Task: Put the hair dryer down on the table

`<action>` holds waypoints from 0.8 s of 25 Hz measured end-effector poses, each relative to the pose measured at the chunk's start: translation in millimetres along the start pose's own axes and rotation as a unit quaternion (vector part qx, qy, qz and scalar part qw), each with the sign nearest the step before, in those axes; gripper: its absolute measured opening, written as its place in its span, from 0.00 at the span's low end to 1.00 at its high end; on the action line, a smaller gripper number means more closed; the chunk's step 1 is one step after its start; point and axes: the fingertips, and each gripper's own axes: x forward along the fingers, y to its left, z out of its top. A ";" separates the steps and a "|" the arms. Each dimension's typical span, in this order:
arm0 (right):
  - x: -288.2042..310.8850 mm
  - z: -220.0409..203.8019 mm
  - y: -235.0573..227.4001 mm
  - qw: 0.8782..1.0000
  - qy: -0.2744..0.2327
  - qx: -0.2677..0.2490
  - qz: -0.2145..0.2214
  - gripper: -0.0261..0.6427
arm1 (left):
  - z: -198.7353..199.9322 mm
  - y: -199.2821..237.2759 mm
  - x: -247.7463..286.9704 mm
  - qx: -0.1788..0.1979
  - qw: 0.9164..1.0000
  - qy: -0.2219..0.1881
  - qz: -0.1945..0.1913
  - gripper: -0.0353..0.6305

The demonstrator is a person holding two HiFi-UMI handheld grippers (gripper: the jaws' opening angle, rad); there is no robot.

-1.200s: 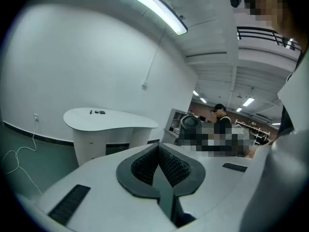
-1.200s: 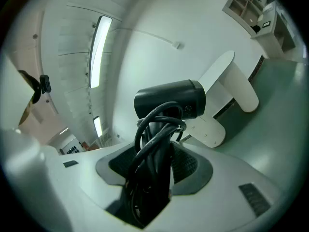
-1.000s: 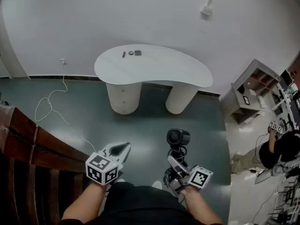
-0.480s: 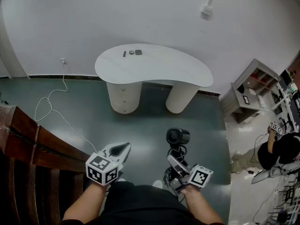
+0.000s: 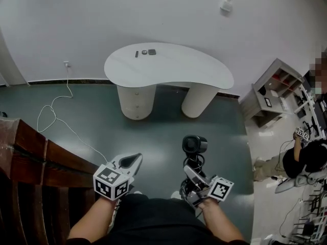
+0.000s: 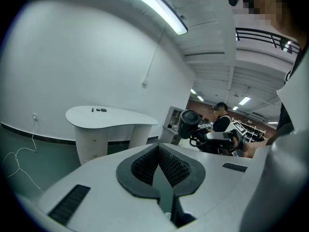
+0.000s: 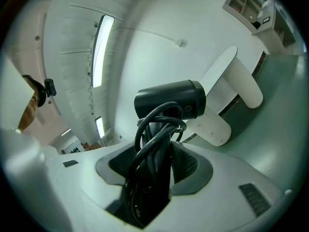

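Green-grey floor (image 5: pixel 163 131) fills most of the head view, and the white table (image 5: pixel 168 68) stands well ahead, against the wall. A shelf unit (image 5: pixel 276 93) is at the right; what is in its compartments is too small to tell. The hair dryer (image 5: pixel 194 144) is not on the table yet. It is in the air over the floor, in the right gripper (image 5: pixel 193 176), whose jaws are closed on its handle and the wrapped cord (image 7: pixel 154 129). Its long axis runs along the jaws, with the head beyond the tips. The left gripper (image 5: pixel 130 161) has its jaws together and holds nothing. I judge that the right one must carry the dryer forward. Three small dark items (image 5: pixel 144 52) lie near the table's far edge.
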 end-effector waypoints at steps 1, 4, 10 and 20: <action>3.3 -4.4 1.3 1.000 -0.002 0.002 -0.003 0.33 | -3.2 4.9 -3.4 0.001 1.000 0.003 -0.001 0.08; 10.1 -18.1 5.5 1.000 -0.008 0.006 -0.012 0.33 | -13.6 16.0 -13.3 0.002 1.000 0.014 -0.007 0.08; 22.1 -36.1 6.8 0.999 -0.016 0.018 -0.039 0.34 | -23.8 36.9 -22.1 0.001 0.999 0.030 -0.024 0.08; 41.1 -23.8 -5.2 0.999 -0.019 0.016 -0.048 0.34 | -17.7 52.8 -7.2 -0.003 0.999 0.021 -0.028 0.08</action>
